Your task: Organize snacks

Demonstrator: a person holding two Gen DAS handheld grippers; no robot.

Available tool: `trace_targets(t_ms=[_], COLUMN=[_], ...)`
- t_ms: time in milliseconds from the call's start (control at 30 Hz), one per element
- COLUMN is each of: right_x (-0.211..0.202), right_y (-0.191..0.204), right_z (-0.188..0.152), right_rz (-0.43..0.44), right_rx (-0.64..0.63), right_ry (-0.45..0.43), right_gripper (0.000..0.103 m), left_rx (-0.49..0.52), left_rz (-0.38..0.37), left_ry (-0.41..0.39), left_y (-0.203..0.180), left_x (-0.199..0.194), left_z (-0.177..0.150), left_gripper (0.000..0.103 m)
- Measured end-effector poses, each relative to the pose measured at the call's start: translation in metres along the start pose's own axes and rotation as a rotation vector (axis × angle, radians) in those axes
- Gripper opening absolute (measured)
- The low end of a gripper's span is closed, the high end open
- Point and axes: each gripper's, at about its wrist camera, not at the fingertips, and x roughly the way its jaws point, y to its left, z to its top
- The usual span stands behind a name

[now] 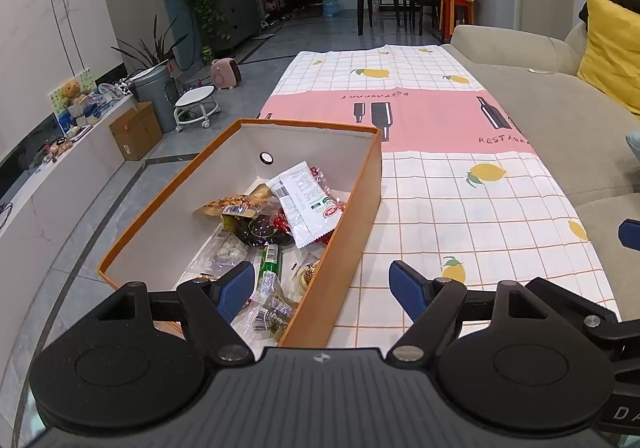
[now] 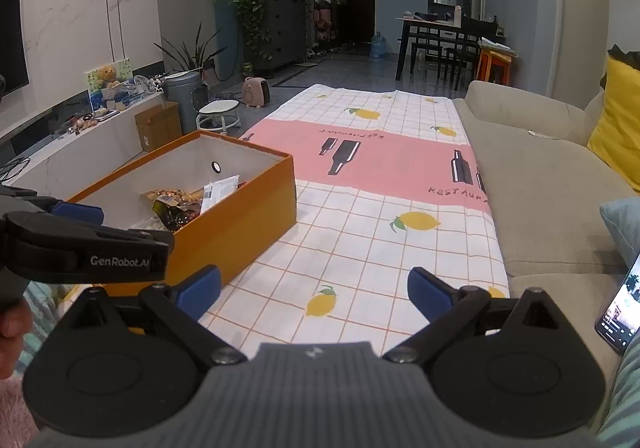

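On the lemon-print tabletop (image 1: 460, 184) | orange box (image 1: 352, 216) holds snacks (image 1: 280, 216) | left claw (image 1: 322, 288) apart, empty | right claw (image 2: 314, 288) apart, empty

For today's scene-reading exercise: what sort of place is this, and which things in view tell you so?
Most likely a home living room with a dining area behind. A sofa with a yellow cushion, a dining table with chairs, and potted plants show it.
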Motion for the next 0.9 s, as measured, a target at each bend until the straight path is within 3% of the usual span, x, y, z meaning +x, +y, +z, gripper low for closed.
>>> trace_targets(t_ms=[900], right_x=[-0.0006], right_y=[-0.0018], right_z=[-0.0029], right_rz=[0.001], right_rx=[0.011], right_ry=[0.002], right_gripper=[0.097], left_rx=[0.018], left_rz=[-0.009], left_ry=[0.0], left_y=[-0.0017], left_x=[0.0011], left_z=[-0.0012], left_gripper=[0.09])
